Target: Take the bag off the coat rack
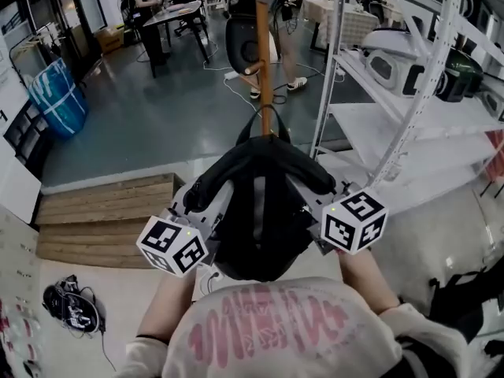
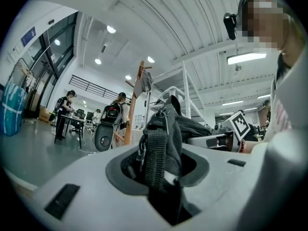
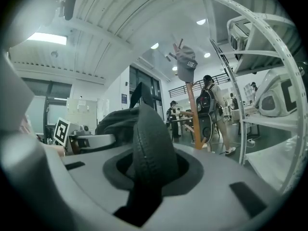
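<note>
A black backpack (image 1: 258,211) hangs between my two grippers, close to my chest. My left gripper (image 1: 206,211) is shut on its webbing strap (image 2: 156,160), which fills the jaws in the left gripper view. My right gripper (image 1: 315,211) is shut on the padded shoulder strap (image 3: 149,153). The wooden coat rack (image 1: 264,61) stands just beyond the bag, its pole rising behind the bag's top loop. A grey cap (image 3: 186,64) hangs on the rack's top pegs. The bag's bulk hides both sets of jaws in the head view.
A white metal shelving unit (image 1: 409,77) with machines stands close on the right. A person with a backpack (image 1: 276,22) stands behind the rack. Wooden steps (image 1: 106,219) lie left; a desk with a seated person (image 1: 157,14) is at the back, a blue bag (image 1: 59,93) far left.
</note>
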